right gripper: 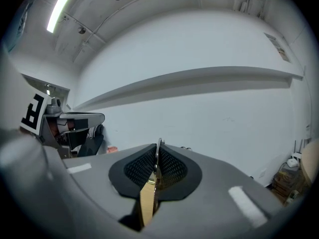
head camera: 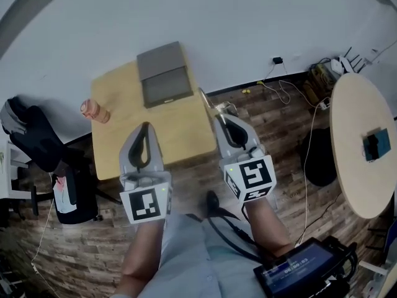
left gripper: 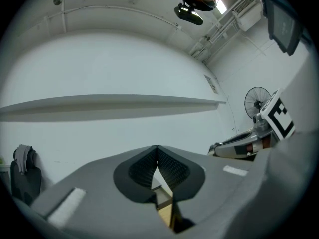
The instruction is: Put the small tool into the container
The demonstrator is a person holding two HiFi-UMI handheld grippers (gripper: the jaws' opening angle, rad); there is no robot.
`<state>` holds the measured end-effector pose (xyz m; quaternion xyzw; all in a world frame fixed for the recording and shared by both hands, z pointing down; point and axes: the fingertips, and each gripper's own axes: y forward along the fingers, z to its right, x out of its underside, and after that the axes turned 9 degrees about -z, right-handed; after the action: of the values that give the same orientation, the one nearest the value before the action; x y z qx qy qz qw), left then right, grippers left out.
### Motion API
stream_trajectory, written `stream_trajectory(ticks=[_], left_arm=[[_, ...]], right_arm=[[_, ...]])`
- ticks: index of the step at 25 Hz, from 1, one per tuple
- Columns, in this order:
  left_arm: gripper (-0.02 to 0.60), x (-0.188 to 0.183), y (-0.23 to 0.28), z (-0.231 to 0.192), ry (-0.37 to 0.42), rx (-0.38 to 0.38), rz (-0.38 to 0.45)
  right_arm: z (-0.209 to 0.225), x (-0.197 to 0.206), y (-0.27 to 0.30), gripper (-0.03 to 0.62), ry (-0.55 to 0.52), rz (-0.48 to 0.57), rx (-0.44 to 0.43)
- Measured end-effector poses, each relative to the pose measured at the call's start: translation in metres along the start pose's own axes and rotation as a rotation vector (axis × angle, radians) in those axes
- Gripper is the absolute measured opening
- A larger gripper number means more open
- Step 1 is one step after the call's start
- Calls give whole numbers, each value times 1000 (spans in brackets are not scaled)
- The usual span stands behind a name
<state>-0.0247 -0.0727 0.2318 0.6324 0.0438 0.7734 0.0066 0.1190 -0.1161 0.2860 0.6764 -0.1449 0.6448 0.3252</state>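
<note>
A grey box-like container [head camera: 164,73] with a flat lid lies at the back of the wooden table [head camera: 118,98]. My right gripper [head camera: 219,115] hovers over the table's right edge, shut on a thin metal tool [head camera: 205,98] whose tip sticks out toward the container. In the right gripper view the tool [right gripper: 158,151] shows as a narrow blade pinched between the pads. My left gripper [head camera: 146,128] hangs above the table's front part, shut with nothing in it; in the left gripper view its pads [left gripper: 164,166] meet at the tip.
An orange cup [head camera: 94,111] stands at the table's left edge. A black chair [head camera: 37,135] is on the left, a round table [head camera: 356,166] with a small blue object [head camera: 376,144] on the right. Cables [head camera: 291,92] run along the wall.
</note>
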Motion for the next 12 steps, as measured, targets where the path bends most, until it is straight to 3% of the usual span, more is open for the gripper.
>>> stream_trajectory(ticks=[6,12], left_arm=[[9,-15,19,-20,14,-58,26],[9,12,70,-65,-30,-92,-10]], right_arm=[[15,-29,28,14,-20,43,-22],[20,-32,103,14,-34,12,-45]])
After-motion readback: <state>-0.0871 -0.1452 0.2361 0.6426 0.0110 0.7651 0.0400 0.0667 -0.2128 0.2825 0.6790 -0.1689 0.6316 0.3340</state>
